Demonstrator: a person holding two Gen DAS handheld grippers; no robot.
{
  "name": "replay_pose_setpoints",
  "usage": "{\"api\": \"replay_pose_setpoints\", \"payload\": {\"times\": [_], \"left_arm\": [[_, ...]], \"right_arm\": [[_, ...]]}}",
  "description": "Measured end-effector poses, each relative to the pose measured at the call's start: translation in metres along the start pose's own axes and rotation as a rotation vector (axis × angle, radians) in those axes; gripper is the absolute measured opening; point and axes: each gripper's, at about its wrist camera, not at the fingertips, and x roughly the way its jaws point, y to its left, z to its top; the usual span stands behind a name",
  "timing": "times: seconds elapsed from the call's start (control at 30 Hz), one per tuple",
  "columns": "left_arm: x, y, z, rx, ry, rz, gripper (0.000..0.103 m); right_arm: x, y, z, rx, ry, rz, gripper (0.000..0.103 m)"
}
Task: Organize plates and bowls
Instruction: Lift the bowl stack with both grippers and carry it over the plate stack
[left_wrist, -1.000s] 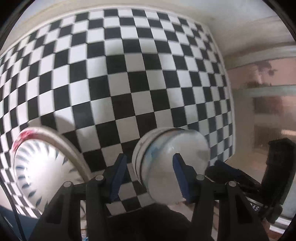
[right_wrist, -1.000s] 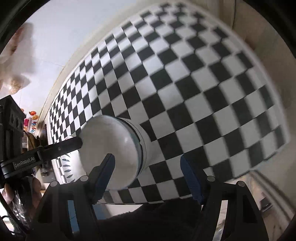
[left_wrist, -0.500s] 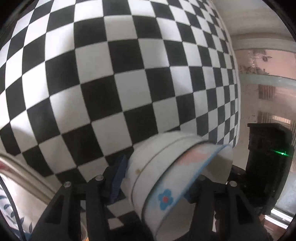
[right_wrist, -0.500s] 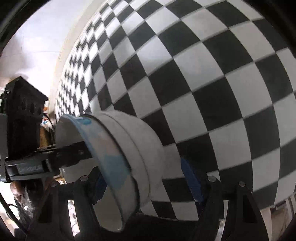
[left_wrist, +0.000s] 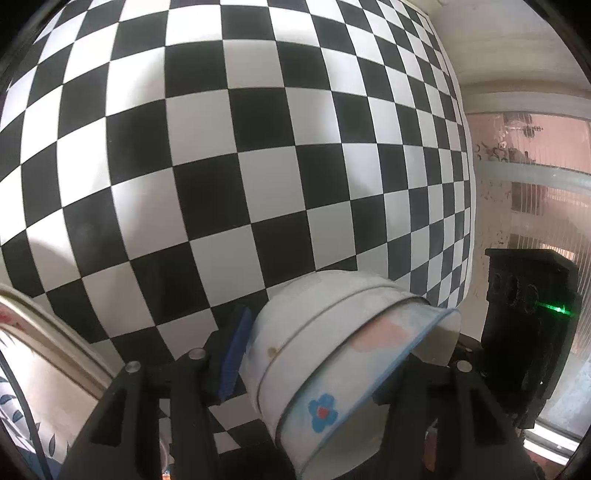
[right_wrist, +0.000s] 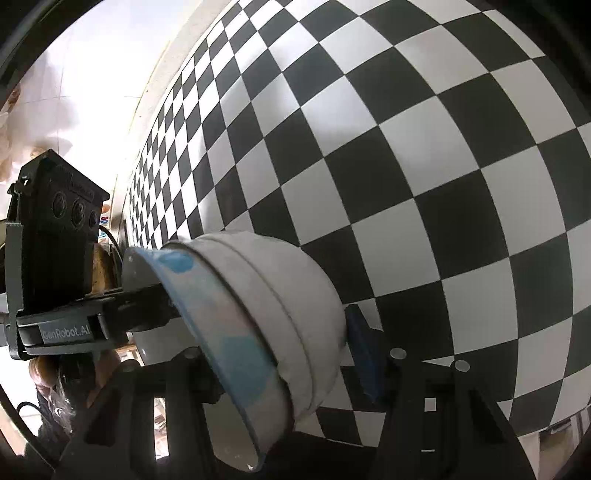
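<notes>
Left wrist view: bowl stack (left_wrist: 325, 339), two white bowls nested, blue rim, blue flower on the inner wall, tipped on its side with the mouth toward the lower right.
Left tool (left_wrist: 332, 362): holding the bowl stack at a middling width; the blue pad (left_wrist: 236, 354) lies flat on the outer wall, the other finger is hidden behind the bowls.
Right tool (right_wrist: 284, 362): jaws closing, bowl stack between them; the blue pad (right_wrist: 364, 354) sits at the base side of the bowls, the other finger is hidden. Cannot tell if the pads press yet.
Bowl position: low over the bench (left_wrist: 258, 147), between both tools; cannot tell if it touches the cloth.
Bench surface: black and white checkered cloth, bare squares across the whole upper part of both views, wide open room beyond the bowls.
Bench right edge: in the left wrist view it curves down the right side, near the bowls; a pale wall and a pinkish window area lie past it.
Bench far edge: in the right wrist view it runs up the left side, well apart from the bowls, along a pale tiled surface.
Plate (left_wrist: 37, 350): at the lower left corner of the left wrist view, white with blue leaf marks, rim close to the left tool's finger, apart from the bowls.
Crowding: the right tool's black body stands just right of the bowls in the left wrist view, by the bench edge.
</notes>
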Motion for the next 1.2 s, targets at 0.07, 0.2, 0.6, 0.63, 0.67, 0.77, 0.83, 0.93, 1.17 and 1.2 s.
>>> {"api": "replay_pose_setpoints", "payload": {"times": [0.07,0.2,0.6,0.63,0.67,0.77,0.83,0.93,1.17,1.2], "left_arm": [[-0.003,-0.001,0.000,-0.008,-0.008,-0.003,0.050],[-0.010,-0.001,-0.002,-0.021,-0.019,0.009,0.050],[-0.060,0.020,-0.020,-0.081,-0.078,0.029,0.050],[-0.068,0.025,-0.023,-0.088,-0.090,0.031,0.050],[-0.075,0.029,-0.026,-0.098,-0.103,0.033,0.050],[-0.093,0.044,-0.035,-0.125,-0.137,0.033,0.050],[-0.106,0.059,-0.043,-0.156,-0.161,0.029,0.050],[-0.122,0.087,-0.057,-0.204,-0.196,0.023,0.050],[-0.127,0.146,-0.086,-0.332,-0.225,-0.004,0.050],[-0.125,0.154,-0.089,-0.353,-0.226,-0.010,0.050]], "right_arm": [[-0.004,0.004,0.001,-0.009,0.002,-0.003,0.057],[-0.005,0.013,0.005,-0.007,0.025,0.001,0.056],[0.000,0.080,0.010,-0.097,0.074,0.001,0.055],[0.001,0.088,0.010,-0.110,0.077,0.002,0.055],[0.004,0.098,0.011,-0.124,0.081,0.004,0.055],[0.012,0.126,0.011,-0.161,0.095,0.003,0.055],[0.021,0.147,0.011,-0.193,0.110,0.002,0.055],[0.038,0.173,0.008,-0.236,0.141,0.005,0.055],[0.093,0.214,-0.004,-0.307,0.235,-0.019,0.054],[0.100,0.217,-0.006,-0.311,0.247,-0.025,0.054]]}}
